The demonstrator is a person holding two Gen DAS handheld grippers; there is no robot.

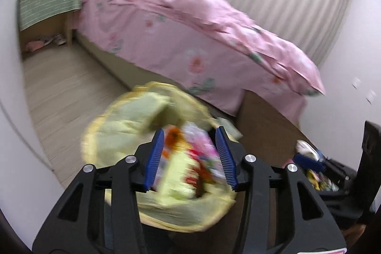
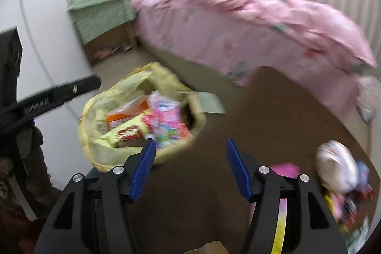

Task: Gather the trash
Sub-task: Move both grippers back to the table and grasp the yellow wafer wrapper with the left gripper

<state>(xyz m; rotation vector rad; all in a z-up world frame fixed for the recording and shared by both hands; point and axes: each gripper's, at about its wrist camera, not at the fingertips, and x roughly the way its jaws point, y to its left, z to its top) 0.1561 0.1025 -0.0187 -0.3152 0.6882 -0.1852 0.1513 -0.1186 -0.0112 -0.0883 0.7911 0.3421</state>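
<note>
Left wrist view showed the left tool (image 1: 190, 154) with its jaws apart above the yellow trash bag (image 1: 123, 125), already holding wrappers. The right tool (image 2: 190, 166) was also open, empty, the bag ahead to its left. More trash (image 2: 338, 177) lay right of it on the worktop (image 2: 273, 111); picking that up seemed next.

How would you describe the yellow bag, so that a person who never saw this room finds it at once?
Start from the bed with the pink floral cover. In front of it stands a brown table, and the yellow bag sits at the table's left end, mouth open. Unlike the loose wrappers at the table's right end, it is a pale yellow sack already filled with colourful snack packets.
</note>
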